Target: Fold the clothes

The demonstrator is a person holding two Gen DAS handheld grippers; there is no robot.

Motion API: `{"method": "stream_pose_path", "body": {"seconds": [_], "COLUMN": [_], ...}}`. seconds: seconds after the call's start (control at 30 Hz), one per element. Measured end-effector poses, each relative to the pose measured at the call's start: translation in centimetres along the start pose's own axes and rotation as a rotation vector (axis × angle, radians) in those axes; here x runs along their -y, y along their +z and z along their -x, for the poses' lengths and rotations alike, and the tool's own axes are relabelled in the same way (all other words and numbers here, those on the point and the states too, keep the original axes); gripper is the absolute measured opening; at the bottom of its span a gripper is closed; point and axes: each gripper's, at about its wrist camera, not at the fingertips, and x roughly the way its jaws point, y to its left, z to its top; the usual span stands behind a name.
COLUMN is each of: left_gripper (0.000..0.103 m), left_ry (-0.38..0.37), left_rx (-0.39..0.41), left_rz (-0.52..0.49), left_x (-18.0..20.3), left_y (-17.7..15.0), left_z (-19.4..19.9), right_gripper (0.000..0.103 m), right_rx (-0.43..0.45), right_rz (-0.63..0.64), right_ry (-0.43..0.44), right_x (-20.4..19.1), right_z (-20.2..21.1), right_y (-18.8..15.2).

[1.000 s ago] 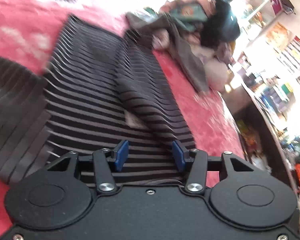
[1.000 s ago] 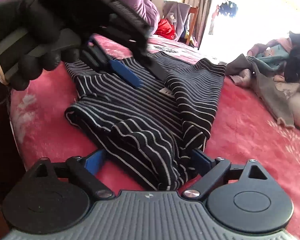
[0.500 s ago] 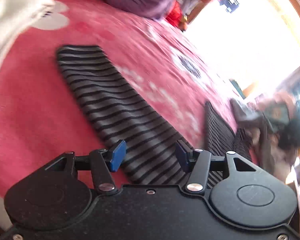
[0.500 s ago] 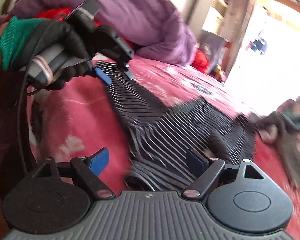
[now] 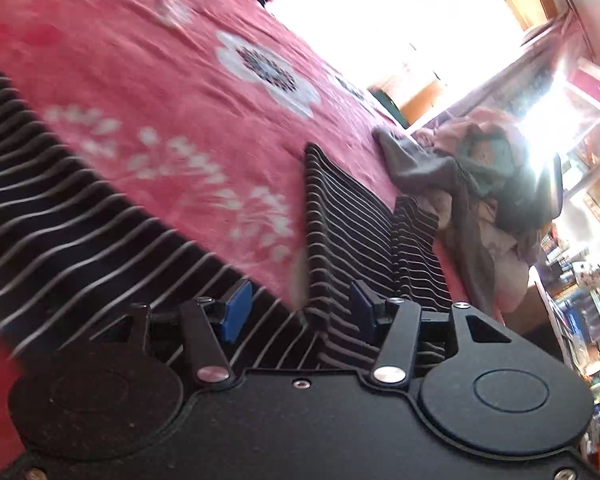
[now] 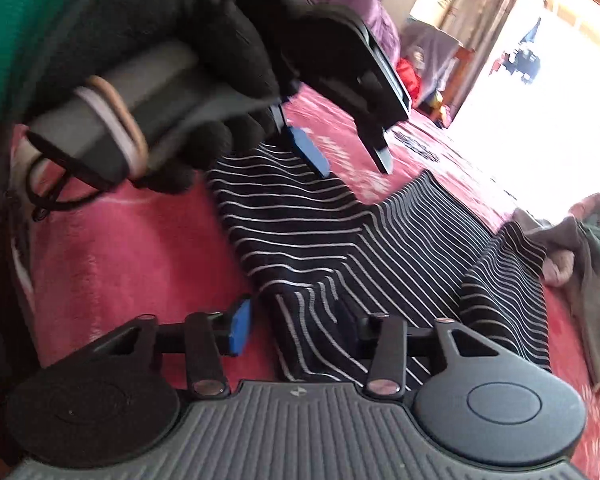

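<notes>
Jaws of both my grippers, left [image 5: 296, 312] and right [image 6: 296, 328], gape empty over the striped top [image 6: 340, 240] spread on the bed [image 5: 160, 80] (soft, light, floppy), so I'd pinch an edge.

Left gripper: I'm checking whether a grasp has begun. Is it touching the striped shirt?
Cannot tell. In the right wrist view the left gripper has its open tips overlapping the edge of the striped shirt, but neither contact nor a gap shows plainly.
</notes>
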Motion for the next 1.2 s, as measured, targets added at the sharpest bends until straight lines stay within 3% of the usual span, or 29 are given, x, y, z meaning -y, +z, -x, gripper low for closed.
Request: {"method": "stream_pose_path", "body": {"seconds": [0.1,0.2,0.33,0.4,0.47,0.6,0.63,0.67,0.8,1.0,1.13,1.2], "left_gripper": [0.053,0.053,0.052,0.051,0.050,0.035,0.034,0.030,0.011,0.007,0.007,0.007], "left_ry": [0.001,0.021,0.032,0.029,0.035,0.049,0.052,0.052,0.049,0.026,0.099,0.083], "left_rx": [-0.024,-0.053,-0.077,-0.080,-0.084,-0.089,-0.089,-0.086,-0.084,-0.069,-0.027,-0.032], "left_rz": [-0.024,-0.055,-0.084,-0.102,-0.118,-0.130,-0.131,-0.136,-0.187,-0.210,-0.245,-0.238], "left_x": [0.6,1.1,1.5,1.9,2.0,1.9,1.9,1.9,2.8,4.4,4.9,5.0], "left_y": [1.4,2.6,3.5,3.9,4.3,4.8,4.9,5.0,5.2,5.1,5.5,5.5], "left_z": [-1.9,-4.1,-6.2,-6.9,-7.4,-8.3,-8.4,-8.5,-8.9,-8.8,-8.4,-8.6], "right_gripper": [0.022,0.019,0.022,0.039,0.041,0.037,0.032,0.017,0.013,0.010,0.010,0.010], "right_rx": [0.006,0.027,0.034,0.051,0.071,0.078,0.078,0.078,0.109,0.100,0.089,0.091], "right_rz": [-0.065,-0.105,-0.127,-0.104,-0.091,-0.082,-0.102,-0.122,-0.174,-0.264,-0.304,-0.319], "right_ry": [0.021,0.015,0.016,-0.008,0.002,-0.010,0.002,0.014,0.022,0.024,0.034,0.036], "right_x": [0.8,1.1,1.1,0.7,0.4,-0.1,0.1,0.3,1.1,2.0,2.6,2.8], "right_z": [0.1,0.8,1.1,1.0,0.9,0.4,0.4,0.3,0.9,1.6,1.6,1.6], "right_y": [-0.1,-0.6,-1.4,-1.4,-1.2,-0.9,-0.9,-0.9,-0.9,-1.9,-2.7,-2.9]}}
